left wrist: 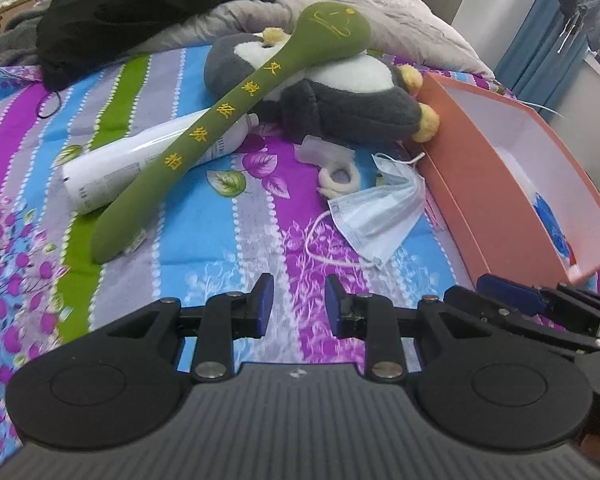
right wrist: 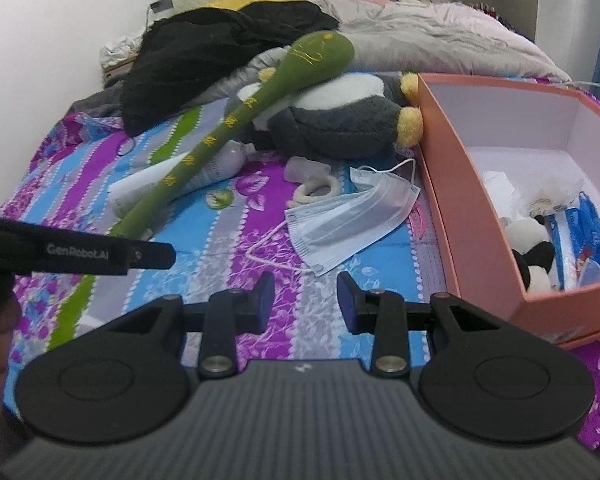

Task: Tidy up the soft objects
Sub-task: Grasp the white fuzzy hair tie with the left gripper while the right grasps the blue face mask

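Note:
A long green plush spoon point(left wrist: 220, 120) point(right wrist: 220, 136) with yellow lettering leans across a grey-and-white plush penguin point(left wrist: 352, 92) point(right wrist: 340, 120) on the striped bedsheet. A pale blue face mask point(left wrist: 384, 208) point(right wrist: 352, 216) lies in front of the penguin, beside the orange box point(left wrist: 460, 168) point(right wrist: 456, 200). My left gripper point(left wrist: 299, 300) hovers open over the sheet just short of the mask, nothing between its fingers. My right gripper point(right wrist: 305, 298) is open too, empty, close to the mask's near edge. One finger point(right wrist: 152, 254) of the left gripper reaches in from the left.
A white bottle point(left wrist: 148, 160) lies under the green spoon. A white ring point(left wrist: 340, 178) and a translucent piece sit by the mask. The box holds a small panda plush point(right wrist: 534, 248) and blue packets. Black clothing point(left wrist: 148, 12) and a grey quilt point(right wrist: 440, 40) pile up behind.

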